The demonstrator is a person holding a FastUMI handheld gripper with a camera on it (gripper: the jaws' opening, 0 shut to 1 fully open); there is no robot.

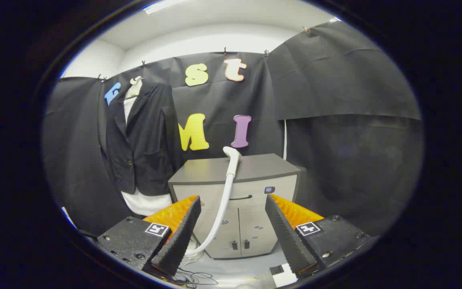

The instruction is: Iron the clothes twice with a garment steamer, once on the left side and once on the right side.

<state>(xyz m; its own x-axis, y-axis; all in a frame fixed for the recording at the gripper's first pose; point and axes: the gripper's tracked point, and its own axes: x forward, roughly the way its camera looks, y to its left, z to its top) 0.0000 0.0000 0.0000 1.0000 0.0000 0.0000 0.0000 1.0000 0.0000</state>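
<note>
- Two fingers of the gripper (233, 200) stand wide apart, holding nothing.
- Beyond them, the garment steamer head (233, 157) rests on a grey cabinet (231, 200), its white hose (219, 212) hanging down the cabinet's front to the floor.
- Left of the cabinet hangs a black blazer (140, 140) over a white shirt (144, 202), against the booth wall.

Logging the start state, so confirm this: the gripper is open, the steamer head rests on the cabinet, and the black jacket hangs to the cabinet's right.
Wrong side: in the gripper view the black jacket hangs to the left of the cabinet. The gripper is open, and the steamer head rests on the cabinet.
</note>
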